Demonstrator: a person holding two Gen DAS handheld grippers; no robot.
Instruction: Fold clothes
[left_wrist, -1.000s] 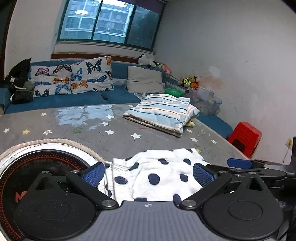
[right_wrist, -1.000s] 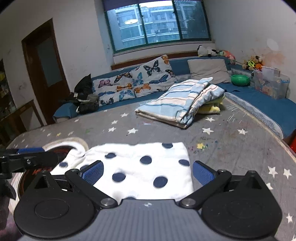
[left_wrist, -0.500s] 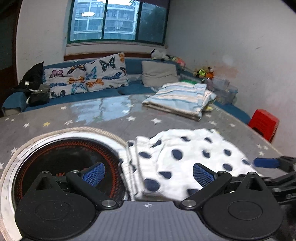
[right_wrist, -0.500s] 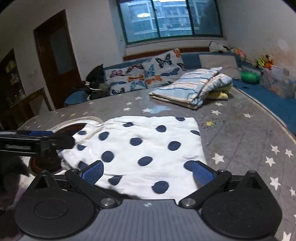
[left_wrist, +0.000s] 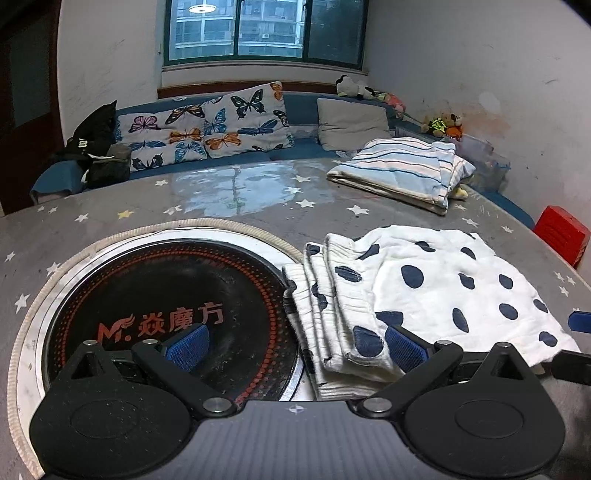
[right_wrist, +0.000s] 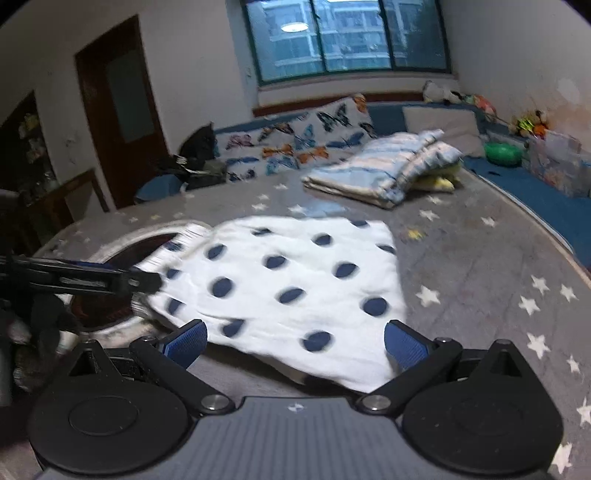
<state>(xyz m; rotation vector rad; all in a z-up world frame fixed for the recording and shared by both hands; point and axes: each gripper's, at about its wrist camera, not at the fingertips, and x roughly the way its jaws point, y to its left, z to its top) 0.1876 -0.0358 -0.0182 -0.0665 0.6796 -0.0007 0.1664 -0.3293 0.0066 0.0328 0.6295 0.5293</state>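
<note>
ahead of both fingers, wide open, holding nothing: polka-dot garment (right_wrist: 295, 280), long axis crosswise; ribbed waistband (left_wrist: 332, 314) nearest left gripper (left_wrist: 295, 347); right gripper (right_wrist: 295, 343) at hem.

Bare table (left_wrist: 229, 192) lay open on the far side between the cooktop (left_wrist: 166, 302) and the sofa. The dotted cloth (left_wrist: 443, 288) covered the near right, its folded edge overlapping the cooktop rim. Far right, a striped stack (left_wrist: 402, 173) blocked the way, with bare table between it and the cloth.
</note>
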